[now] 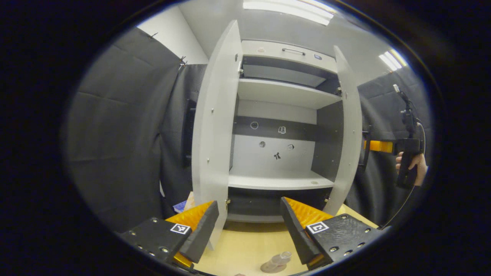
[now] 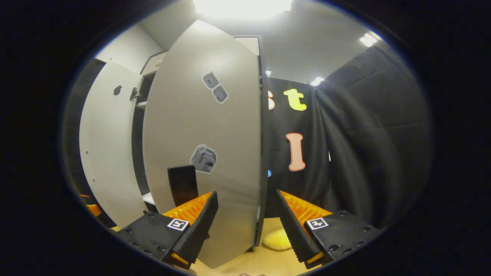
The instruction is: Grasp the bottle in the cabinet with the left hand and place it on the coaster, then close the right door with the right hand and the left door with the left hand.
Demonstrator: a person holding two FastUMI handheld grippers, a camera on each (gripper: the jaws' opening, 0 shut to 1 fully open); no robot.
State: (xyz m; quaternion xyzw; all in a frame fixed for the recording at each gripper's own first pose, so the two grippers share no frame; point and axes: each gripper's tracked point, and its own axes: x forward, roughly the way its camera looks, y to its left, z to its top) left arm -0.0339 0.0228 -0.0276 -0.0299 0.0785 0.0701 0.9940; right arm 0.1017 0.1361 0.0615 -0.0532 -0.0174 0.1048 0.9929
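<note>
Wood table (image 1: 245, 245) lay under both grippers. Left gripper (image 1: 249, 226) gaped wide and empty; the bottle (image 1: 280, 258) stood on its coaster (image 1: 270, 267) below. Right gripper (image 2: 247, 222) gaped wide around the right door's (image 2: 207, 153) edge. Left door (image 1: 215, 126) stood open.

Both cabinet doors stood open; I had a free path between left door (image 1: 214, 126) and right door (image 1: 348, 130) to the bare middle shelf (image 1: 280, 181). In the right gripper view the right door's edge sat between my spread fingers (image 2: 199, 222), black curtain (image 2: 368, 145) close beyond.
</note>
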